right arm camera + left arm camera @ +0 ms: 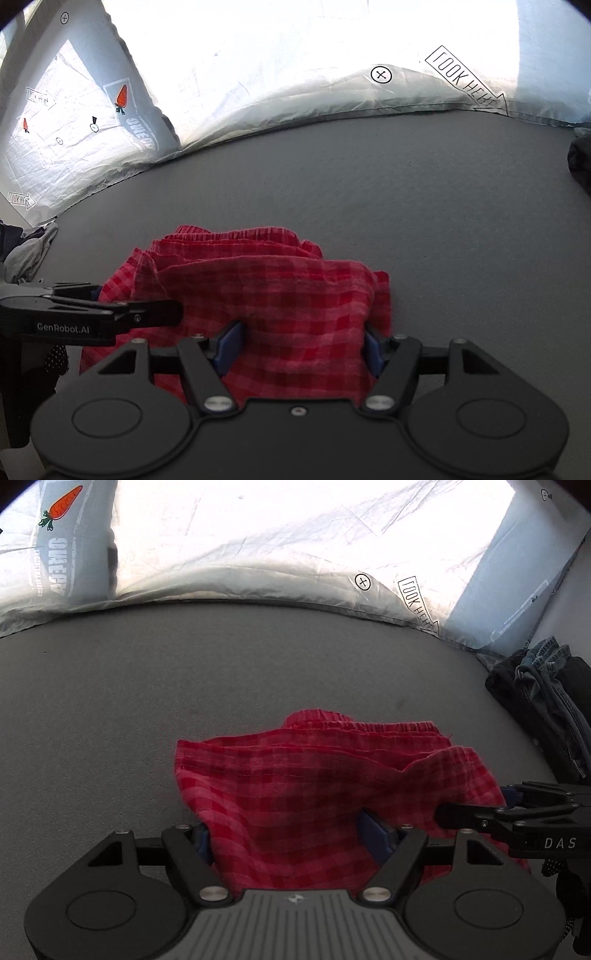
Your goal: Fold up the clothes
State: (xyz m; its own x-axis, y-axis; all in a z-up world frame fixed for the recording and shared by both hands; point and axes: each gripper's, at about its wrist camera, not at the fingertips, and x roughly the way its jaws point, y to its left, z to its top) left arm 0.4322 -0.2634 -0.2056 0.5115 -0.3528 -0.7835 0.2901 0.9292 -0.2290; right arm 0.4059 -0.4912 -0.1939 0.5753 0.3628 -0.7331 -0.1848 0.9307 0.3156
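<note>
A red checked garment lies folded in layers on the grey surface. It also shows in the right wrist view. My left gripper has its jaws wide apart with the near edge of the cloth lying between the blue pads. My right gripper is also wide apart, with cloth between its blue pads. The right gripper shows at the right in the left wrist view. The left gripper shows at the left in the right wrist view.
A white printed quilt with carrot prints lies along the far edge. A pile of dark clothes and jeans sits at the right. Grey and dark garments lie at the left in the right wrist view.
</note>
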